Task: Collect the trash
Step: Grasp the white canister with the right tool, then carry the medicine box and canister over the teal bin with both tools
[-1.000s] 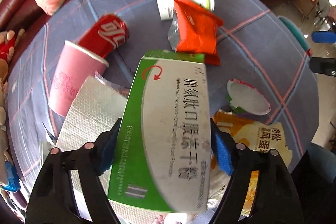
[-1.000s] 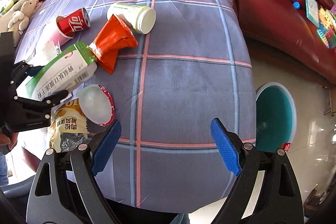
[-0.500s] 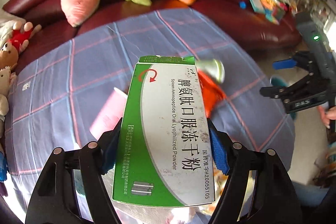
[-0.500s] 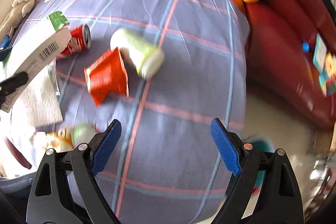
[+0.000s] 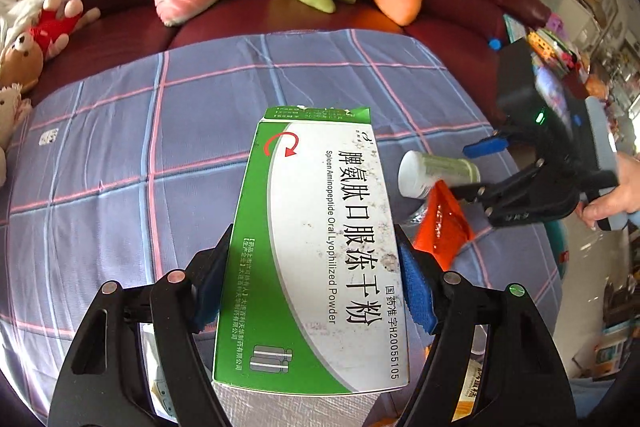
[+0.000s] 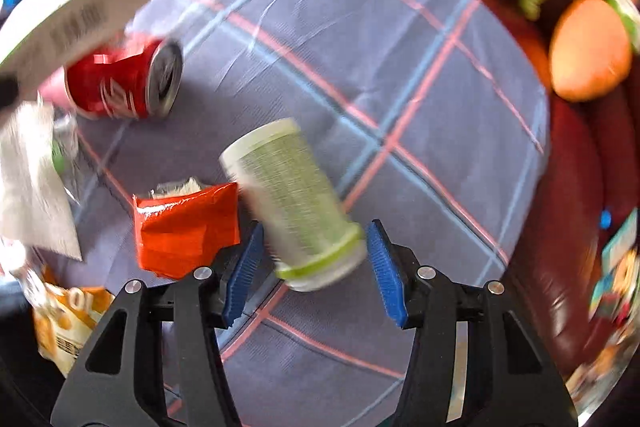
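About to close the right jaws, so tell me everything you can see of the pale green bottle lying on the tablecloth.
The bottle is a pale green cylinder, plastic by its look, with fine print on its label, a brighter green ring near one end and a white cap or base. It lies on its side on the checked tablecloth, beside the orange wrapper. Its ringed end sits between the right gripper jaws, which have just been closing; contact is unclear through blur.

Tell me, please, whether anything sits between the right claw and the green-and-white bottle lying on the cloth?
Nothing visible does. The green-and-white bottle already lies between the closing pads of the right claw, small gaps either side. The orange wrapper lies just outside.
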A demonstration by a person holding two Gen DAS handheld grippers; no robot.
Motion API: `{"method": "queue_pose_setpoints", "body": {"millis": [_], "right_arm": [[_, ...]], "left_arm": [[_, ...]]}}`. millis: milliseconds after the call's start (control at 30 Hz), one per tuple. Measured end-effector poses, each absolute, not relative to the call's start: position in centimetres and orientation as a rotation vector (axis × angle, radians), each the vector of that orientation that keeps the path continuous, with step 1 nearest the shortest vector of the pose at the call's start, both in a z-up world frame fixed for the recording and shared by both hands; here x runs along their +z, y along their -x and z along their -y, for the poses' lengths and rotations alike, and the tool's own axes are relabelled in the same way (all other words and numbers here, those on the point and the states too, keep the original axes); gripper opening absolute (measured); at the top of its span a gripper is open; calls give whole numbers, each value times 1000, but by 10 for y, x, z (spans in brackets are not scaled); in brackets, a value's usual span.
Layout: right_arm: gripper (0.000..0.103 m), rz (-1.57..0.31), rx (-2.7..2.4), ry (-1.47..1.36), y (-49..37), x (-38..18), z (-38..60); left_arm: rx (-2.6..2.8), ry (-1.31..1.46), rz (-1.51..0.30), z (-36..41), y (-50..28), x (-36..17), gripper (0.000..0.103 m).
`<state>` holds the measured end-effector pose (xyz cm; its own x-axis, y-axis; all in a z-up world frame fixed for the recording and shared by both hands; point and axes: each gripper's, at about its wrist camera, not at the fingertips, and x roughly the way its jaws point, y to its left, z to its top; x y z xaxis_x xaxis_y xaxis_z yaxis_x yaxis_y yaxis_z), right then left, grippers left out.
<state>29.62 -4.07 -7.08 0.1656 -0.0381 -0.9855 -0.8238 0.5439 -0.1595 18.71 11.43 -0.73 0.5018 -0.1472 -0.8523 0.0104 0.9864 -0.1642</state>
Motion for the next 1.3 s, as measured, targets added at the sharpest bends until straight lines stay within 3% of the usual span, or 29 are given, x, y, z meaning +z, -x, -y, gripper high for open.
{"method": "queue_pose_setpoints", "body": {"millis": [333,567,1033,1300], "right_arm": [[55,-1351,733,893,-313,-103,19],[52,-1333,649,715,-315,-94,39],[52,-1307,489,214,-258,-18,190],[52,-1248,377,-60,-205,4,306]], "left_arm": [[-86,151,-1042,-119,-191,-12,74],[-79,145,-1046,-116,-190,-12,74],[-222,23,-1015,-19,-176,14,74],[-348,-71,-1025,76,-165,20,74]]}}
